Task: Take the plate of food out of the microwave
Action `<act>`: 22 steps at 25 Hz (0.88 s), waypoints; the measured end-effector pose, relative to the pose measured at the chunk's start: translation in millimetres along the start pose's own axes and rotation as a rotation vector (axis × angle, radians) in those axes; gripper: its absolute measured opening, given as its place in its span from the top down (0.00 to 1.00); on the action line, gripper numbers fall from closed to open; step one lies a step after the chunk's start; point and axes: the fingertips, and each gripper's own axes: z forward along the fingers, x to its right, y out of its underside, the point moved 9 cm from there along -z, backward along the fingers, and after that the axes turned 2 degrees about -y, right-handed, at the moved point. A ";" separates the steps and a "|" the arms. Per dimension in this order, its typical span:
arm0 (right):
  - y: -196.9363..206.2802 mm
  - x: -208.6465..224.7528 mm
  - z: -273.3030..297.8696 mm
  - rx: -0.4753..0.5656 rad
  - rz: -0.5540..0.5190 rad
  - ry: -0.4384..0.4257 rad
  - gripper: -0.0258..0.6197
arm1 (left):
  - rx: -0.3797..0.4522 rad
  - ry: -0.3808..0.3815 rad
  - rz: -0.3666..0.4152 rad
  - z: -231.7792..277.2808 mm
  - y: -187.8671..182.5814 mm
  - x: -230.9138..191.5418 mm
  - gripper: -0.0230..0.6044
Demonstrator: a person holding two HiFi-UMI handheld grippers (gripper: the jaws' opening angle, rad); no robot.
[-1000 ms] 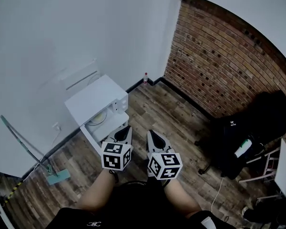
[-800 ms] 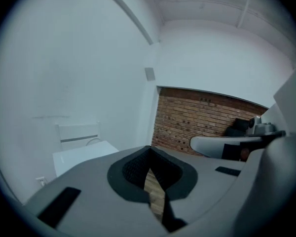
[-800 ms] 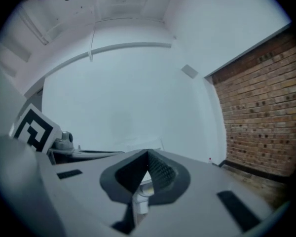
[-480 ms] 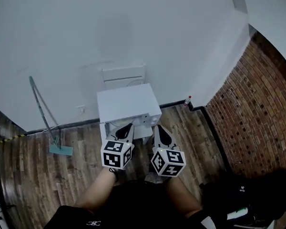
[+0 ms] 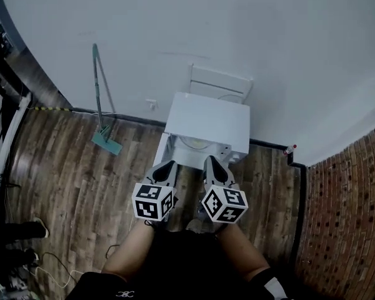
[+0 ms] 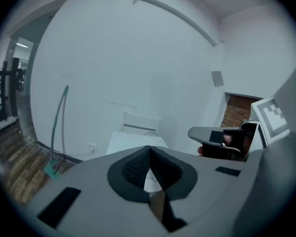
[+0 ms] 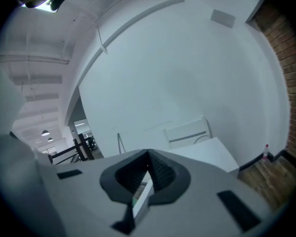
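Both grippers are empty. The left gripper [image 5: 166, 166] and the right gripper [image 5: 211, 162] each have their fingers pressed together with nothing between them. The microwave [image 5: 209, 119] stands just ahead of the fingertips with its front open. The plate [image 5: 192, 144] shows as a pale round shape inside, ahead of and between the two pairs of fingers. Open the fingers wide before reaching in. Take the rim from opposite sides and draw the plate out level so the food does not slide
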 end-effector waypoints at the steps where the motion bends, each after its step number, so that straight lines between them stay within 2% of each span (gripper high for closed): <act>1: 7.2 1.3 4.2 -0.018 0.010 -0.025 0.95 | -0.006 -0.029 -0.019 -2.0 6.4 -3.6 0.97; 3: 22.3 5.6 10.5 -0.056 0.047 -0.056 0.95 | -0.022 -0.064 -0.045 -4.2 17.7 -7.2 0.97; 6: 46.7 16.1 11.0 -0.104 0.088 -0.065 0.95 | -0.048 -0.076 -0.062 -2.4 38.2 -5.6 0.97; 12: 106.3 64.9 32.1 -0.194 0.186 -0.026 0.95 | -0.098 -0.030 -0.100 52.4 85.4 -15.6 0.97; 16: 153.5 105.4 40.1 -0.233 0.225 -0.001 0.95 | -0.109 -0.027 -0.130 85.8 130.8 -27.5 0.97; 19: 195.8 141.1 59.1 -0.253 0.301 0.011 0.95 | -0.120 -0.027 -0.169 116.0 169.3 -39.3 0.97; 22: 240.9 173.7 90.6 -0.262 0.438 -0.008 0.91 | -0.151 -0.033 -0.196 146.7 206.9 -56.6 0.97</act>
